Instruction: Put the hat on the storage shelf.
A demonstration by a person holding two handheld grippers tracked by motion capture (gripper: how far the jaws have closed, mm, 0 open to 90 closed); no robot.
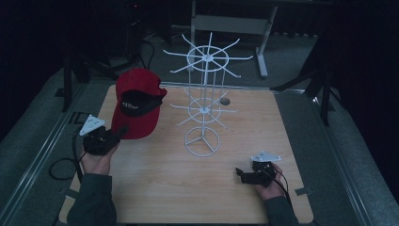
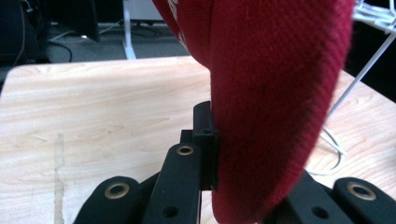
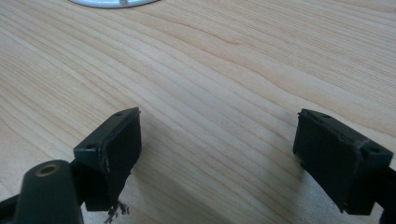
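Two hands reached in from the near edge of a wooden desk [image 1: 197,188], each holding black tongs. Left tongs [image 1: 117,133] were clamped on the brim of a red cap [image 1: 137,101], lifting it above the desk's left side, its dark lining facing up. Close up, red fabric [image 2: 275,102] was pinched between the jaws. Right tongs [image 1: 241,174] rested low near the front right, jaws spread wide and holding nothing. Between the hands, farther back, a white wire rack [image 1: 203,101] stood upright on its ring base.
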